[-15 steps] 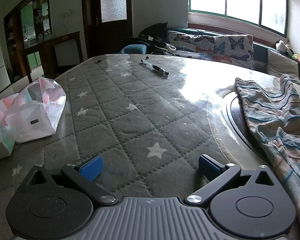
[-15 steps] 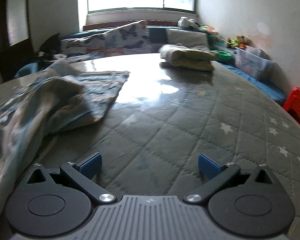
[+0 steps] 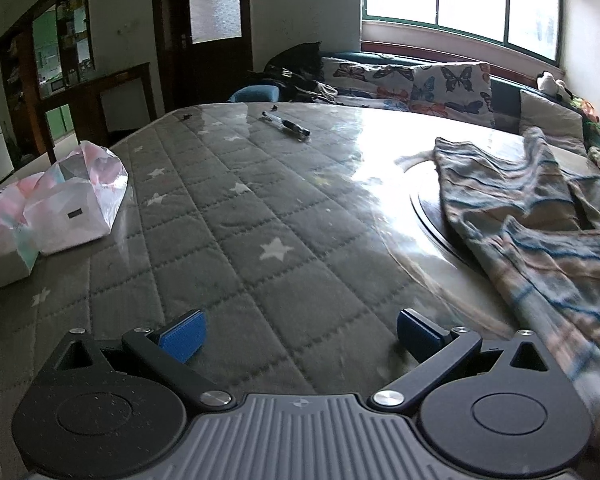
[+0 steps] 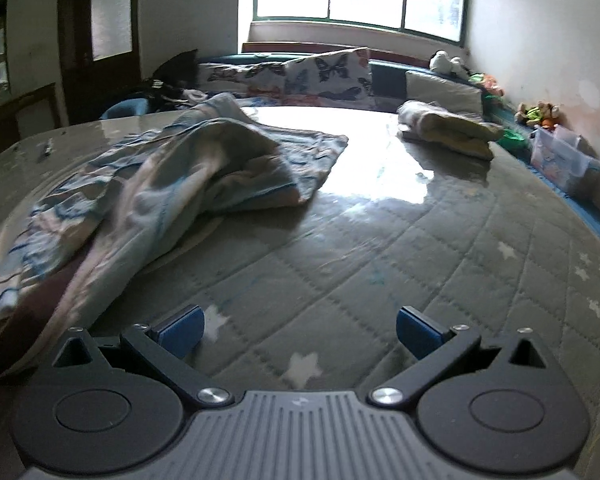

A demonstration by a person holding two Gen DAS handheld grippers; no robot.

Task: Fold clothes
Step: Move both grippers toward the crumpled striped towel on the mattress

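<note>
The left gripper (image 3: 298, 334) is held low over the desk (image 3: 260, 216), its blue pads spread wide with nothing between them. The right gripper (image 4: 298, 332) is likewise spread and empty above the same quilted, star-printed cover. The striped garment (image 3: 540, 224) lies crumpled on the desk, to the right of the left gripper and to the left of the right gripper (image 4: 152, 184); it is touched by neither. In the left view its lower right part is blurred and cut off by the frame edge. A dark round plate (image 3: 432, 216) is partly hidden under the garment.

Beyond the garment, at the far right of the desk, a folded pile (image 4: 448, 128) is seen. A pen (image 3: 286, 124) lies far behind the garment's left side. At the desk's left edge, well apart from the garment, a plastic bag (image 3: 72, 204) sits bunched; its contents cannot be made out. A clear bin (image 4: 560, 156) stands off the desk to the right; what it holds is too blurred to tell.

Compared with half a second ago, more of the garment is shown raised and bunched in the right view, and both grippers are as wide apart as before.
</note>
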